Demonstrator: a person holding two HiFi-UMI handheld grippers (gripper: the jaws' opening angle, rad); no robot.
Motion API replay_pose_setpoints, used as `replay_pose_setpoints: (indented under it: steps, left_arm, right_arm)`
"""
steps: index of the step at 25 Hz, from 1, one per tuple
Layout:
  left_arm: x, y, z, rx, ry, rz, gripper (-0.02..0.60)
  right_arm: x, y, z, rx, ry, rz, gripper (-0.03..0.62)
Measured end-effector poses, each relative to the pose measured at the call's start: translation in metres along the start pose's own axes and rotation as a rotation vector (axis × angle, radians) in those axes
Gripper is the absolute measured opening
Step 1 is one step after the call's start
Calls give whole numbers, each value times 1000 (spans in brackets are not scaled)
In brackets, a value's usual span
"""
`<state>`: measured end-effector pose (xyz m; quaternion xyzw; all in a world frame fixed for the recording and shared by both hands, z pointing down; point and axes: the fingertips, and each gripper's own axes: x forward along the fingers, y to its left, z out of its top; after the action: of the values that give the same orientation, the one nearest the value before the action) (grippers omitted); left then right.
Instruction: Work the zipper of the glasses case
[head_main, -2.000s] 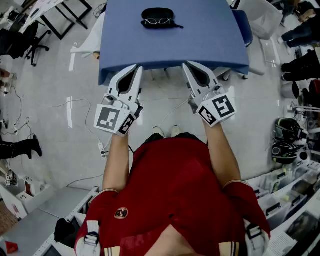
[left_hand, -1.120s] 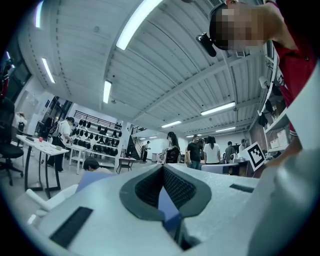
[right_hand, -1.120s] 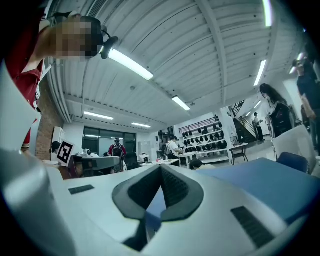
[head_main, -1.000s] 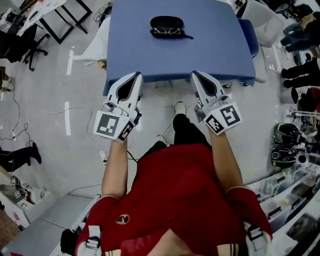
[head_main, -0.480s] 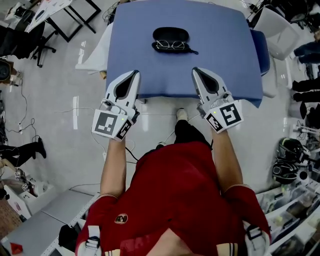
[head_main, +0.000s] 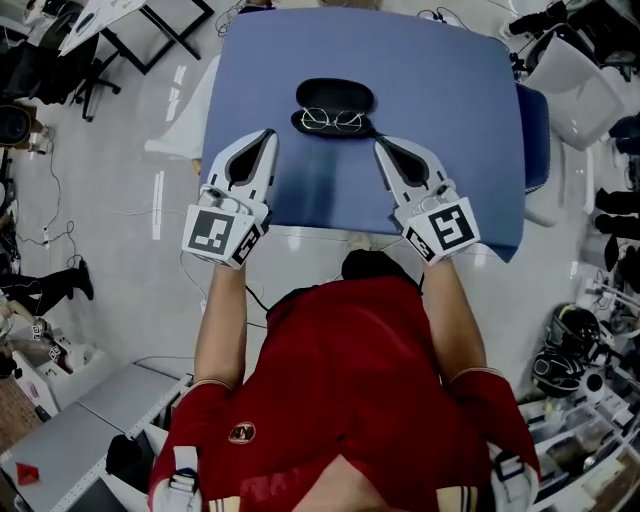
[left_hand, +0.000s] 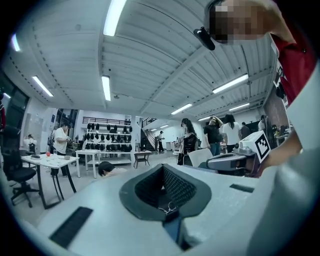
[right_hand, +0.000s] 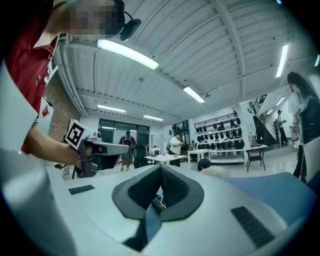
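A black glasses case (head_main: 336, 96) lies open on the blue table (head_main: 450, 120), with a pair of wire-rimmed glasses (head_main: 333, 120) in its near half. My left gripper (head_main: 267, 136) hovers just left of the case, jaws shut and empty. Just right of the case, my right gripper (head_main: 381, 146) is also shut and empty. Both point level toward the far side of the table. In the left gripper view the closed jaws (left_hand: 163, 167) hide most of the case; only a bit of the glasses (left_hand: 166, 207) shows. The right gripper view has its own shut jaws (right_hand: 160, 167) and the glasses (right_hand: 159, 201).
A white chair (head_main: 570, 75) stands beyond the table's right edge, a black office chair (head_main: 40, 60) and a desk frame (head_main: 150, 30) at the far left. Shelves with clutter (head_main: 580, 400) are at the lower right. Several people stand in the hall behind.
The person has stepped up to the table. Both grippers moved forward from the near edge to either side of the open case. Jaws stayed shut.
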<state>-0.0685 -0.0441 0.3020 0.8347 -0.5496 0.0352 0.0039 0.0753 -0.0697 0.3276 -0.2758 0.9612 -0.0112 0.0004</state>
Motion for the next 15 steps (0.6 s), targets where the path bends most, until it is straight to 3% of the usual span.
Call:
replay_pose_setpoints:
  steps: [9, 15]
  left_arm:
    - [70, 18, -14, 74, 85, 23, 8]
    - [97, 34, -27, 118, 151, -15, 8]
  right_arm:
    - [30, -44, -10, 8, 20, 93, -6]
    - [48, -52, -20, 18, 58, 99, -6]
